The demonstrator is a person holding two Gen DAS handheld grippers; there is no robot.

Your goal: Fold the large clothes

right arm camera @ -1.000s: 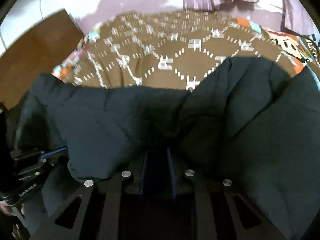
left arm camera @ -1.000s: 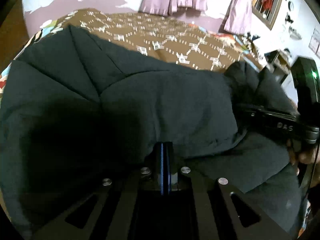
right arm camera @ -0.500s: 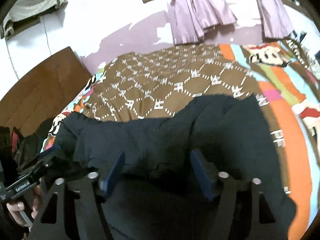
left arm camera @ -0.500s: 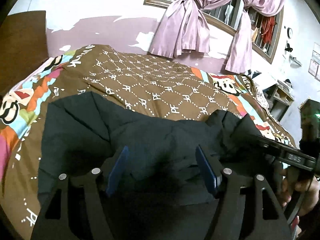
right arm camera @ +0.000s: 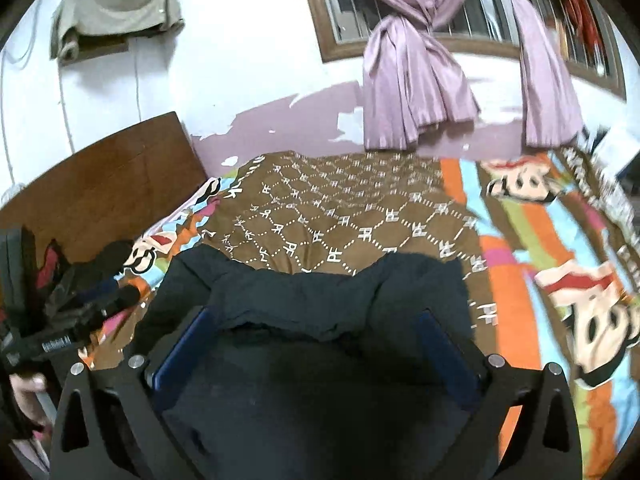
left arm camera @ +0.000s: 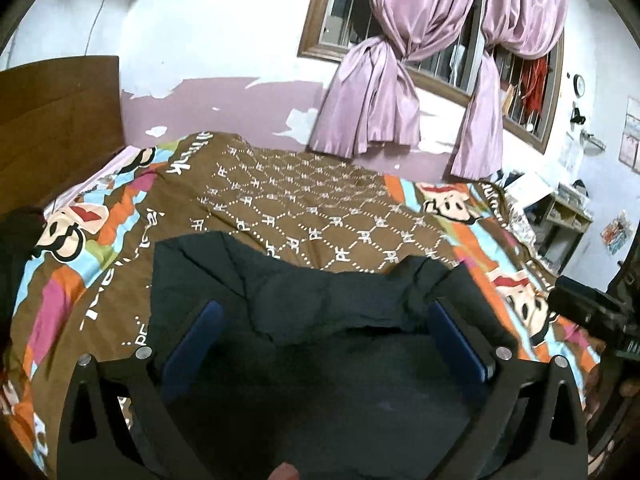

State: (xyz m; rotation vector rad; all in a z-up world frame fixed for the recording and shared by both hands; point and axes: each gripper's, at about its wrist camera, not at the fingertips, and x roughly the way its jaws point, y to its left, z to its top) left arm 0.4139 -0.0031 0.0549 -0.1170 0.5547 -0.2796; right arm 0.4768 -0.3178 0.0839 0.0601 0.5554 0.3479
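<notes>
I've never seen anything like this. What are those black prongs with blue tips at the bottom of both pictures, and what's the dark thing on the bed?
Each picture comes from a camera on a hand-held tool that a person carries, one in each hand. The prongs are its fingers. The left gripper and right gripper are both opening wide and grip nothing. The dark thing is a large dark garment, lying folded over on a patterned bedspread. The right gripper's camera also catches the other tool at its left edge.
</notes>
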